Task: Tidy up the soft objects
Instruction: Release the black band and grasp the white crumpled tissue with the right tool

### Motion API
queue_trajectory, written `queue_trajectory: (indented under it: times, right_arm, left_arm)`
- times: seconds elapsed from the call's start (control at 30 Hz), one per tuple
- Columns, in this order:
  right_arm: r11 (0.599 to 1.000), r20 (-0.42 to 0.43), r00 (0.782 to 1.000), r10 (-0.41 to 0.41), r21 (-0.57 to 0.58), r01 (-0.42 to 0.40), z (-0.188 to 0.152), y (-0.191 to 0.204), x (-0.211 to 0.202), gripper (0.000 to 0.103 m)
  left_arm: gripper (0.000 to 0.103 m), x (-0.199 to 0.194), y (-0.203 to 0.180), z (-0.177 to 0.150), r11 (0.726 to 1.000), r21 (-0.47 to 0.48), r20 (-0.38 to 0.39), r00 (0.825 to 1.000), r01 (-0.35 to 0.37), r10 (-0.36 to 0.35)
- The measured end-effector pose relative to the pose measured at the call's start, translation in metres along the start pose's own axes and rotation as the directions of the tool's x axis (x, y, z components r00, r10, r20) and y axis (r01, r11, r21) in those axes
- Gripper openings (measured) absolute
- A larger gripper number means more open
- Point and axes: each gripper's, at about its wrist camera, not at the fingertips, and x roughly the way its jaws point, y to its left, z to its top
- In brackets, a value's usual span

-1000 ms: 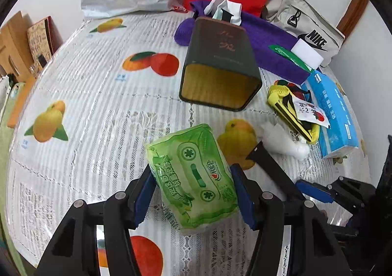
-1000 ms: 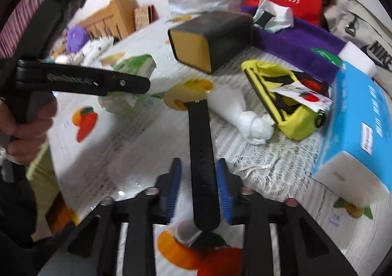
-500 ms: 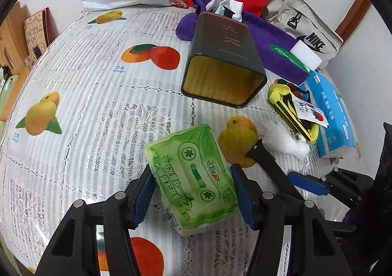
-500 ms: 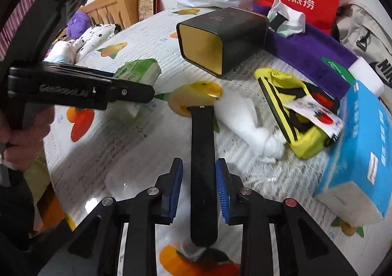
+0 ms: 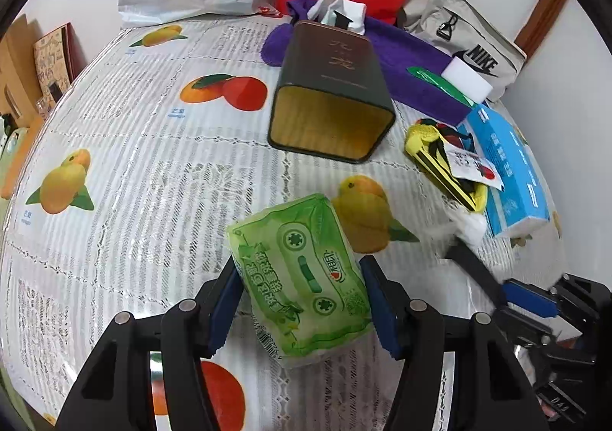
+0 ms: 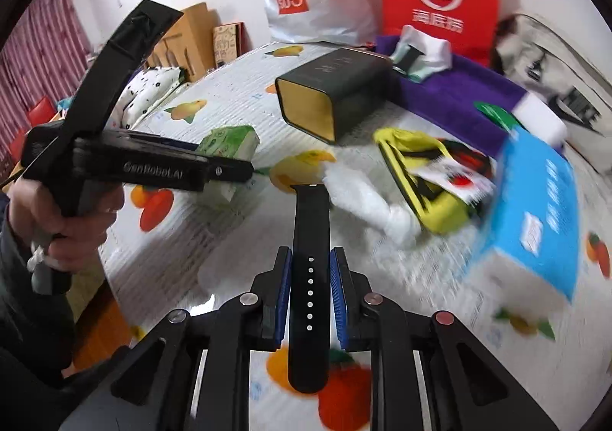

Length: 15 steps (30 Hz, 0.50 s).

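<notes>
Above the fruit-print table (image 5: 126, 148), left gripper (image 5: 302, 289) clamps the green tissue pack (image 5: 302, 274), right gripper (image 6: 310, 289) grips the black strap (image 6: 310, 278); next likely loading the open tin (image 5: 332, 98).

The blue rectangular tissue box (image 6: 535, 217) and the yellow fabric pouch (image 6: 424, 182) beside it smear with motion blur in the right wrist view. The black perforated rubber strap (image 6: 310, 278) hides the fruit-printed plastic tablecloth (image 6: 229, 239) beneath it.
</notes>
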Motion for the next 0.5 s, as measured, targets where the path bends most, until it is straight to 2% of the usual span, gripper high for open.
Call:
queue_trajectory:
  times: [0.17,0.27,0.5]
  right_arm:
    - [0.996,-0.002,1.000,0.009,0.088,-0.009,-0.026,-0.020,-0.020,0.020]
    - [0.995,-0.016,1.000,0.026,0.097,-0.024,-0.037,-0.024,-0.024,0.020]
    - [0.988,-0.091,0.993,-0.077,0.126,0.088,-0.068,-0.043,-0.028,0.020]
  left_arm:
    - [0.059,0.005,-0.005,-0.004,1.000,0.014,-0.017,1.000,-0.012,0.012]
    - [0.059,0.006,-0.010,-0.005,0.999,0.030,-0.022,0.999,-0.026,0.027]
    - [0.059,0.007,-0.020,-0.008,0.998,0.050,-0.031,0.999,-0.039,0.040]
